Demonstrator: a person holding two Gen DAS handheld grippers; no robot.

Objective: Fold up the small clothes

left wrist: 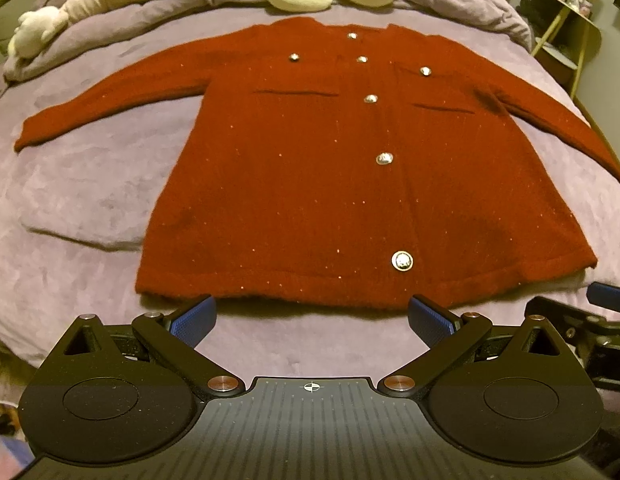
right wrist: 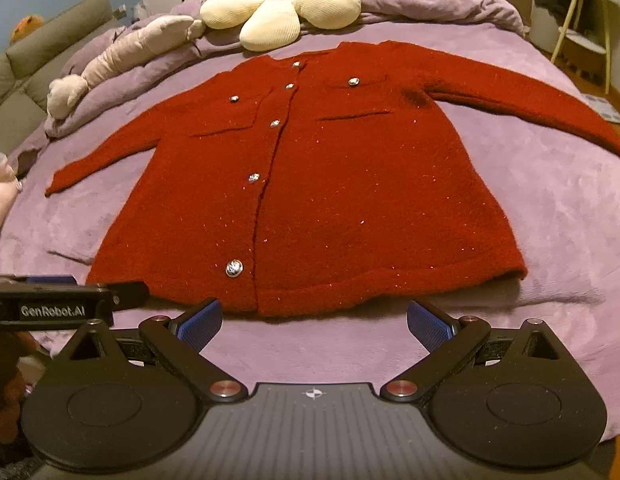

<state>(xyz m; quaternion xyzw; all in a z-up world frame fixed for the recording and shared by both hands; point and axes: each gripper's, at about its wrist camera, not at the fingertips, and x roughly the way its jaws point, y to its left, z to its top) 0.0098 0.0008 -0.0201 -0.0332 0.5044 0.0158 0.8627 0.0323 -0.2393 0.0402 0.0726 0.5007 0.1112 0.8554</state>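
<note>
A small red knitted cardigan (left wrist: 310, 168) with silver buttons lies flat and face up on a purple bedspread (left wrist: 82, 184), buttoned, both sleeves spread out to the sides. It also shows in the right wrist view (right wrist: 349, 184). My left gripper (left wrist: 311, 322) is open and empty, just short of the cardigan's hem, left of its bottom button. My right gripper (right wrist: 313, 326) is open and empty, just short of the hem, right of the button line. Each gripper shows at the edge of the other's view.
A cream flower-shaped cushion (right wrist: 286, 0) and a rolled lilac duvet (right wrist: 429, 0) lie at the head of the bed beyond the collar. A soft toy (left wrist: 34, 36) lies at the far left. A small side table (right wrist: 585, 28) stands off the bed's far right.
</note>
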